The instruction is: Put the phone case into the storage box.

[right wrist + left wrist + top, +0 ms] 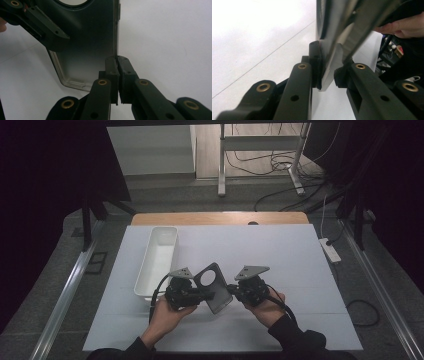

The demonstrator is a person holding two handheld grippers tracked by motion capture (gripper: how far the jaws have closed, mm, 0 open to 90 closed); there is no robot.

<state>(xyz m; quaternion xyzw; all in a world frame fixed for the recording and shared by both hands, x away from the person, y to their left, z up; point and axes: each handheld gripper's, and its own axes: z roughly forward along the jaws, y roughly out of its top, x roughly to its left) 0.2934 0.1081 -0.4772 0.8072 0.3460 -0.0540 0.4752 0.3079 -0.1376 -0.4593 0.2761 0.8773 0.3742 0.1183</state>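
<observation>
Dark grey and partly see-through, a phone case [214,287] with a large round camera hole is held up between the two grippers, above the near middle of the white table top [280,255], tilted so that its holed end points toward the far left. On the case's left side the left gripper [200,295] has its jaws around the edge; in the left gripper view one pad lies flat against the case [332,60] while the other sits just beside it, and I cannot tell whether that second pad touches. The right gripper [231,289] pinches the opposite long edge, and in the right gripper view its two pads are pressed together on the thin rim of the case [87,50], with the left gripper's black jaw showing at the upper left. Each gripper is carried by one of the person's hands, which come in from the near edge. A long white tray [150,275] lies along the left side of the table top, just beside the left gripper.
</observation>
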